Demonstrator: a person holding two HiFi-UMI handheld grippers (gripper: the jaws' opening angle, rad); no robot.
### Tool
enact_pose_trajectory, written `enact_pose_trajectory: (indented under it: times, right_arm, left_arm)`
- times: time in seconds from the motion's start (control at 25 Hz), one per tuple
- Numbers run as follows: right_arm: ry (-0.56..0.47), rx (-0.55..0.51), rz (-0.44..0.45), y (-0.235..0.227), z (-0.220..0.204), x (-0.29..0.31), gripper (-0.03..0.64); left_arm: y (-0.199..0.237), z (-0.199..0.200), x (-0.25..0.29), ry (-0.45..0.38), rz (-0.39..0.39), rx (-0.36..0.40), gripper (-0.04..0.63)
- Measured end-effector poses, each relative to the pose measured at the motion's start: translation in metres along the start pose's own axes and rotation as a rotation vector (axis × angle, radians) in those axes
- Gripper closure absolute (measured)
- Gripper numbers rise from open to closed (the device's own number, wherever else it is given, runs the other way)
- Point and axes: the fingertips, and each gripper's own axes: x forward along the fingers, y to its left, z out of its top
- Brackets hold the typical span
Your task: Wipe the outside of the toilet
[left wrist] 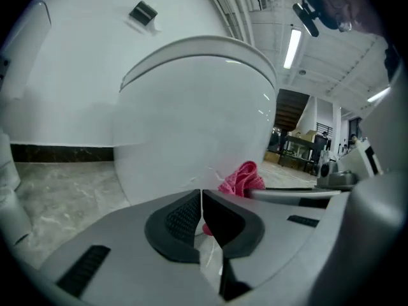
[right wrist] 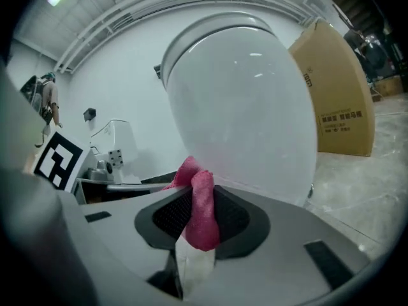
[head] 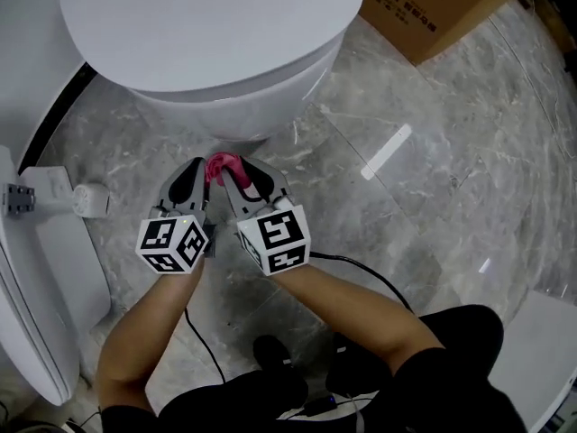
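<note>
Toilet (head: 243,88) stands just ahead of both grippers; right gripper (head: 242,171) is clamped on a pink cloth (right wrist: 201,218) near the bowl's base; left gripper (head: 196,171), close beside it, has jaws together, empty.

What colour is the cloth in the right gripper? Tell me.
Pink cloth, pinched in the right gripper; clearest in the right gripper view.

The toilet bowl (head: 243,97) is bulging directly ahead of the left claw (head: 198,171) and right claw (head: 249,174), blocking the way forward. Rightward, marble floor (head: 433,188) is lying open as far as a cardboard box (head: 433,7) — on the left, a white fixture (head: 41,305) is crowding close, narrowing the passage beside the bowl.
</note>
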Motion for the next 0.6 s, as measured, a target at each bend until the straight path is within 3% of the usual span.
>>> enact_pose_trajectory:
  times: [0.2, 0.6]
  right_arm:
    - [-0.061, -0.027, -0.033, 0.024, 0.001, 0.035, 0.499]
    - [-0.024, 0.097, -0.176, -0.010, -0.022, 0.057, 0.499]
  left_arm:
    - [0.034, 0.005, -0.014, -0.032, 0.051, 0.017, 0.581]
    - [0.021, -0.002, -0.009, -0.020, -0.006, 0.104, 0.581]
